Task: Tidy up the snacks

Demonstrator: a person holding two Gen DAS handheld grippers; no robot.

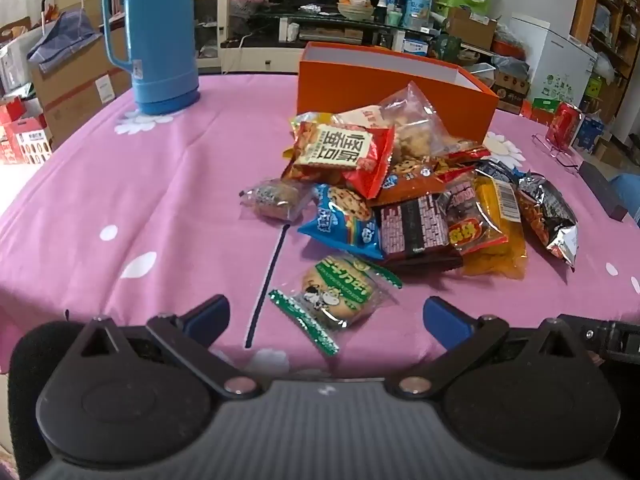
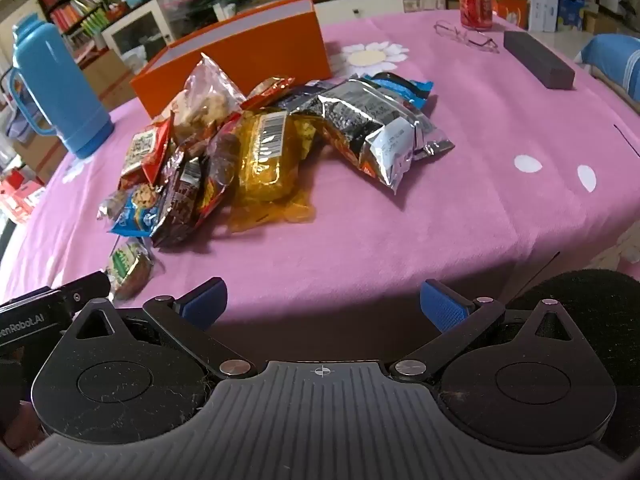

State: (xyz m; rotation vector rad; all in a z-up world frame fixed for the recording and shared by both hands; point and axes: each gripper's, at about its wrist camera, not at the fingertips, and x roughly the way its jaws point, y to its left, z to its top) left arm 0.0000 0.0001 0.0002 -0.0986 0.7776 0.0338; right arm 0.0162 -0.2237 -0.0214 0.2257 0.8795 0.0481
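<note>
Both grippers hovering over the bench (image 1: 120, 184), tilted down, nothing held. Left gripper (image 1: 326, 318): jaws spread wide, blue pads either side of a green-and-white biscuit pkt (image 1: 336, 296) lying on the pink cloth just ahead, no contact visible. Right gripper (image 2: 323, 304): jaws spread too, only bare pink cloth between them. Snack pile (image 1: 400, 192) sitting mid-bench, heaped right in front of an open orange box (image 1: 384, 84), a clear bag of cookies (image 1: 412, 120) leaning up against the box's front wall. In the pile: red-and-cream pkt w/ big lettering (image 1: 340, 148) on top at left, blue choc-chip cookie pkt (image 1: 344, 220) nearer the front, brown brick-pattern pkt (image 1: 414, 224) beside it, amber-yellow pkt w/ barcode (image 1: 496, 224) next over, silver foil bag (image 1: 548, 212) at far right edge. Small clear-wrapped cake (image 1: 272, 198) lying just left of the heap. Green biscuit pkt apart from the rest, closest to the left gripper. Blue thermos (image 1: 160, 36) standing upright at back left, well apart from the pile. From the right wrist view: red soda can (image 2: 475, 0) upright at the far edge, glasses (image 2: 466, 34) lying just in front of it, dark oblong case (image 2: 538, 60) beside those. Box interior not visible from here, can't tell if anything's inside.
</note>
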